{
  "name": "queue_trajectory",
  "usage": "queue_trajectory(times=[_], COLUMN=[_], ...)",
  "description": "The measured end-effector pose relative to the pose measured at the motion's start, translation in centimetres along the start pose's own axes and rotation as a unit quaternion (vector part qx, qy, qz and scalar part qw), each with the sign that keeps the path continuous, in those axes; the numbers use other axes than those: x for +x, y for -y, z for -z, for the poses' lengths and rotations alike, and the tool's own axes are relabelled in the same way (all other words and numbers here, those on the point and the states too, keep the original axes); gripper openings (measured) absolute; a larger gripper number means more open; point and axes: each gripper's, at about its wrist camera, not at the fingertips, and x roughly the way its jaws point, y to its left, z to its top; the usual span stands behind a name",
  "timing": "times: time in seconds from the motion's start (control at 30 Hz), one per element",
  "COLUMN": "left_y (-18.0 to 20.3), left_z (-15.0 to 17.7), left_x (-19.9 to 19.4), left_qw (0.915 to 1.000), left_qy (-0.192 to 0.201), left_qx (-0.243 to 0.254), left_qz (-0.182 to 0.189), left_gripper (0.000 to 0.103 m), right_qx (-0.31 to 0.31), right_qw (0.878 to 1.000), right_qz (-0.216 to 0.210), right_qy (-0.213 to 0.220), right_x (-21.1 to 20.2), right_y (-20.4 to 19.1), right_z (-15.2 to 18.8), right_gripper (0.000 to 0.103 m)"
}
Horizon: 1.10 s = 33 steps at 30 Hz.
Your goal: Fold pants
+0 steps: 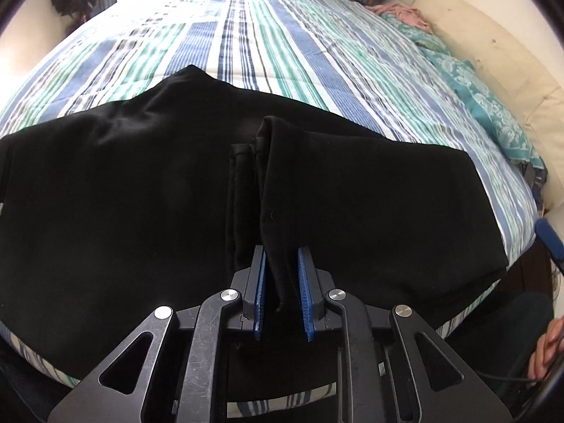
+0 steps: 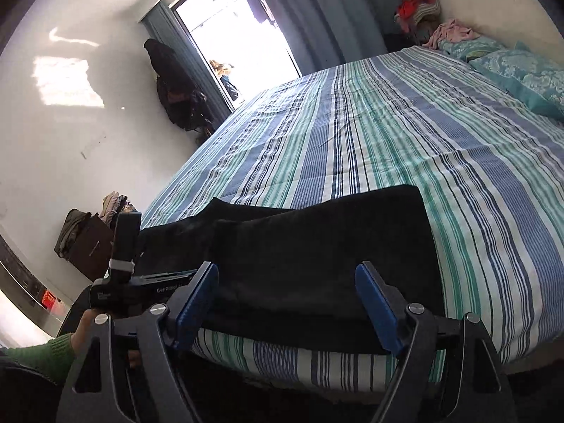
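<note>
In the left wrist view, the left gripper (image 1: 282, 257) sits at the lower centre of the frame with its 2 blue fingers (image 1: 260, 282) drawn close together, pinching a raised fold of the black pants (image 1: 141, 176) between them; the cloth rises from the fingers in a narrow ridge toward the middle of the frame. The rest of the pants lies spread across the near part of the bed (image 1: 299, 53), filling the lower half of the frame from the left edge to the right, with a striped blue, green and white cover showing beyond them. Teal patterned pillows (image 1: 476, 98) lie along the right side by a cream headboard (image 1: 493, 46). In the right wrist view, the right gripper (image 2: 287, 282) is at the bottom centre with its 2 fingers (image 2: 377, 299) spread wide apart and nothing gripped; the pants lie on the bed's near edge beyond and between them. At the lower left of that frame a hand (image 2: 83, 324) in a green sleeve (image 2: 46, 352) holds the other gripper. A bright window (image 2: 239, 35) fills the upper centre.
</note>
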Motion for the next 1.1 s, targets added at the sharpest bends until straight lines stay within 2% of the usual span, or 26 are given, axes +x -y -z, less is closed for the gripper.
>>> queue_trajectory(times=[0.07, 0.1, 0.13, 0.17, 0.2, 0.23, 0.27, 0.3, 0.33, 0.47, 0.53, 0.63, 0.67, 0.7, 0.73, 0.77, 0.83, 0.97, 1.03, 1.1], left_y=[0.0, -0.2, -0.2, -0.1, 0.0, 0.1, 0.1, 0.1, 0.1, 0.3, 0.2, 0.1, 0.1, 0.0, 0.0, 0.1, 0.0, -0.3, -0.4, -0.4], left_z=[0.1, 0.3, 0.4, 0.4, 0.4, 0.5, 0.6, 0.6, 0.7, 0.7, 0.8, 0.9, 0.9, 0.9, 1.0, 1.1, 1.1, 0.8, 0.7, 0.7], left_x=[-0.1, -0.1, 0.0, 0.0, 0.1, 0.0, 0.0, 0.0, 0.0, 0.0, 0.0, -0.1, -0.1, -0.1, -0.1, -0.1, -0.1, 0.0, 0.0, 0.1], left_qw=[1.0, 1.0, 0.9999, 0.9999, 0.9998, 0.9997, 0.9997, 0.9997, 0.9997, 0.9996, 0.9995, 0.9995, 0.9995, 0.9994, 0.9993, 0.9993, 0.9992, 0.9993, 0.9994, 0.9994], left_qy=[0.0, 0.003, 0.004, 0.005, 0.006, 0.008, 0.01, 0.011, 0.011, 0.012, 0.013, 0.015, 0.016, 0.018, 0.019, 0.02, 0.02, 0.014, 0.011, 0.011], left_qx=[0.006, 0.006, 0.008, 0.011, 0.016, 0.02, 0.022, 0.021, 0.019, 0.023, 0.025, 0.021, 0.022, 0.024, 0.026, 0.028, 0.027, 0.019, 0.014, 0.014], left_qz=[0.003, 0.005, 0.007, 0.007, 0.007, 0.007, 0.007, 0.008, 0.009, 0.011, 0.013, 0.017, 0.018, 0.019, 0.018, 0.018, 0.02, 0.027, 0.029, 0.029], left_gripper=[0.02, 0.02, 0.02, 0.021, 0.021, 0.021, 0.021, 0.021, 0.021, 0.022, 0.022, 0.022, 0.022, 0.022, 0.022, 0.023, 0.023, 0.023, 0.023, 0.023], right_qx=[0.017, 0.045, 0.083, 0.129, 0.175, 0.204, 0.225, 0.243, 0.25, 0.196, 0.183, 0.185, 0.189, 0.195, 0.197, 0.195, 0.202, 0.215, 0.22, 0.229], right_qw=[0.999, 0.997, 0.993, 0.985, 0.973, 0.969, 0.967, 0.962, 0.96, 0.976, 0.979, 0.975, 0.97, 0.963, 0.96, 0.961, 0.963, 0.968, 0.967, 0.961], right_qz=[-0.032, -0.05, -0.05, -0.024, -0.009, -0.012, -0.026, -0.036, -0.036, -0.033, -0.023, 0.02, 0.048, 0.067, 0.076, 0.079, 0.071, 0.023, 0.014, 0.024], right_qy=[-0.017, -0.04, -0.072, -0.114, -0.149, -0.136, -0.117, -0.121, -0.123, -0.094, -0.089, -0.125, -0.148, -0.172, -0.185, -0.178, -0.164, -0.123, -0.126, -0.154], right_x=[1.6, 3.0, 4.4, 6.1, 7.2, 6.9, 6.2, 6.0, 5.7, 5.2, 6.4, 10.5, 11.9, 13.4, 14.3, 14.3, 13.2, 8.6, 7.1, 7.2], right_y=[1.0, 2.2, 3.8, 5.8, 7.6, 8.8, 9.5, 9.9, 10.0, 8.9, 9.0, 10.5, 11.4, 12.2, 12.8, 12.9, 12.7, 11.1, 10.5, 10.9], right_z=[-0.9, -0.9, -0.3, 0.9, 2.3, 3.2, 3.3, 3.1, 2.6, -2.9, -5.6, -7.4, -7.2, -6.6, -6.0, -6.0, -6.2, -5.7, -4.1, -1.3], right_gripper=[0.082, 0.082, 0.082, 0.076, 0.057, 0.052, 0.051, 0.051, 0.051, 0.051, 0.052, 0.052, 0.05, 0.042, 0.039, 0.038, 0.038, 0.039, 0.043, 0.047])
